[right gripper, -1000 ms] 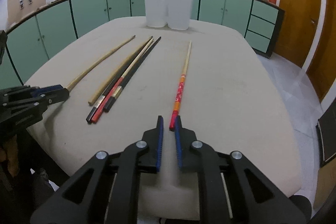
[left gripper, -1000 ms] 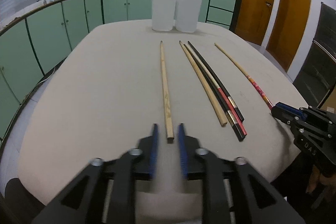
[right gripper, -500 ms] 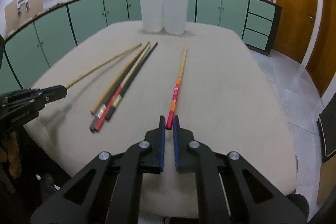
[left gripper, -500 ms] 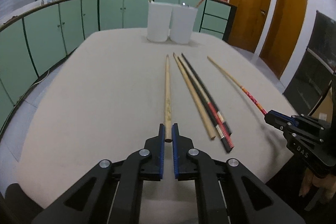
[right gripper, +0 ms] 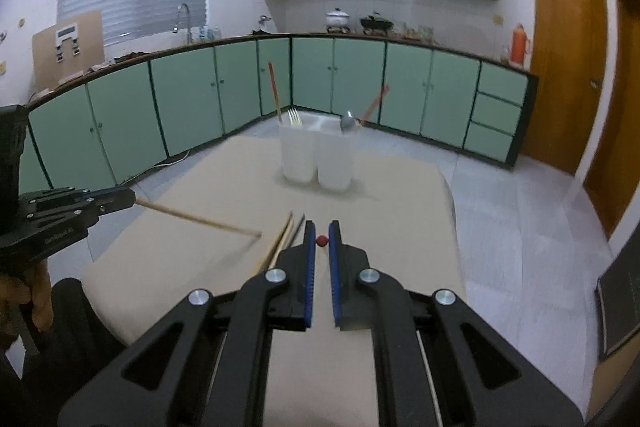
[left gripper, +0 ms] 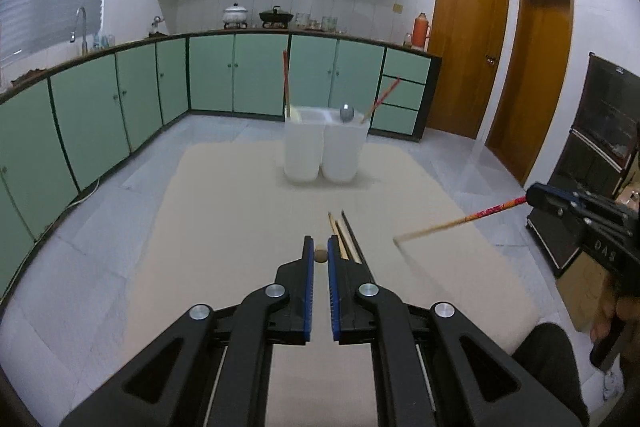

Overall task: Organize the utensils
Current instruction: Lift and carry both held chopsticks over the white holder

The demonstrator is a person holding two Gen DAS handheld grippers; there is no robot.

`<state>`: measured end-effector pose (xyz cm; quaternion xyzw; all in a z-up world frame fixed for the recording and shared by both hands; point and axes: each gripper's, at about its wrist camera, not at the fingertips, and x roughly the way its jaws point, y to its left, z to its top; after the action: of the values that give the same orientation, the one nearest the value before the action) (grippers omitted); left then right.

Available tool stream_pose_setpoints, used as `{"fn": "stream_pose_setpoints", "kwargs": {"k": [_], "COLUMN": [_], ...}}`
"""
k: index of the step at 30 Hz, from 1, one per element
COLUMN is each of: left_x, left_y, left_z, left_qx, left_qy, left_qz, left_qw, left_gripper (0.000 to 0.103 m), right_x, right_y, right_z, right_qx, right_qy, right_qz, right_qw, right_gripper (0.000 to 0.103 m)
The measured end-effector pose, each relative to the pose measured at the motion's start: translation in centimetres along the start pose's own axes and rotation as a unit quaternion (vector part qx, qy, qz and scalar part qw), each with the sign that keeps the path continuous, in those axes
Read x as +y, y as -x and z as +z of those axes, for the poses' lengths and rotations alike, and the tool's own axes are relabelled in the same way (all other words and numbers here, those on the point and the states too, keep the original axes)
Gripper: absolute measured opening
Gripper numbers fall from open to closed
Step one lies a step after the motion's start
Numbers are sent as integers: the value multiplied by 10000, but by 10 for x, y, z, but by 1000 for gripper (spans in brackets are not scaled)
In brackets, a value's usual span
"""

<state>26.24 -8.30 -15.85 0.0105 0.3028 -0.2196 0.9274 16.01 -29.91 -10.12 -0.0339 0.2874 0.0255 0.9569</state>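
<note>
I am steering two hand-held grippers above a beige rounded table [left gripper: 224,227], and I place everything by the pair of tall white plastic containers [left gripper: 303,151] standing side by side at its far end. On the left, my left gripper [left gripper: 320,259] is pressed together on the near end of a plain pale wooden chopstick [right gripper: 200,218], held in the air well short of the containers. Its far tip slants toward the table's middle. Below, between my two tools, a bundle of tan and black chopsticks [left gripper: 344,239] lies on the table, pointing at the containers. On the right, my right gripper [right gripper: 322,241] pinches the red end of a red-and-orange patterned wooden chopstick [left gripper: 460,221], also in the air and short of the containers. I judge the step to be carrying both sticks to the containers. Each is gripped at its very end, so it may swing. I would move slowly, keep the tips from crossing, tilt each stick steeper, lower its free tip past a rim, and only then let go. Counted: two grippers and two containers. Two chopsticks are held, and at least three lie on the table, partly hidden by my jaws. Already stowed are two red-topped chopsticks [left gripper: 285,83], one per container, one metal fork [right gripper: 295,117] in the left container, and one metal spoon [left gripper: 346,113] in the right.
</note>
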Motion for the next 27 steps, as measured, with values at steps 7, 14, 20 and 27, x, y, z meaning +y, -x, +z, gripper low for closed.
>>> {"fn": "stream_pose_setpoints", "kwargs": {"k": [7, 14, 20, 27], "left_x": [7, 16, 16, 8], "left_y": [-14, -25, -32, -42], "left_z": [49, 82, 106, 147], "left_qx": [127, 340, 442, 439], "left_qy": [-108, -131, -196, -432], "left_qz": [-194, -391, -532, -499], "left_qw": [9997, 9986, 9974, 9969], "left_gripper": [7, 7, 7, 7], "right_x": [-3, -7, -12, -22], "right_y": [-30, -53, -58, -67], "right_z": [51, 87, 113, 149], "right_qx": [430, 862, 1069, 1247], "right_qy": [368, 490, 509, 482], "right_qz": [204, 439, 566, 648], "right_qw": [9982, 9941, 9914, 9889], "right_gripper": [5, 5, 5, 5]}}
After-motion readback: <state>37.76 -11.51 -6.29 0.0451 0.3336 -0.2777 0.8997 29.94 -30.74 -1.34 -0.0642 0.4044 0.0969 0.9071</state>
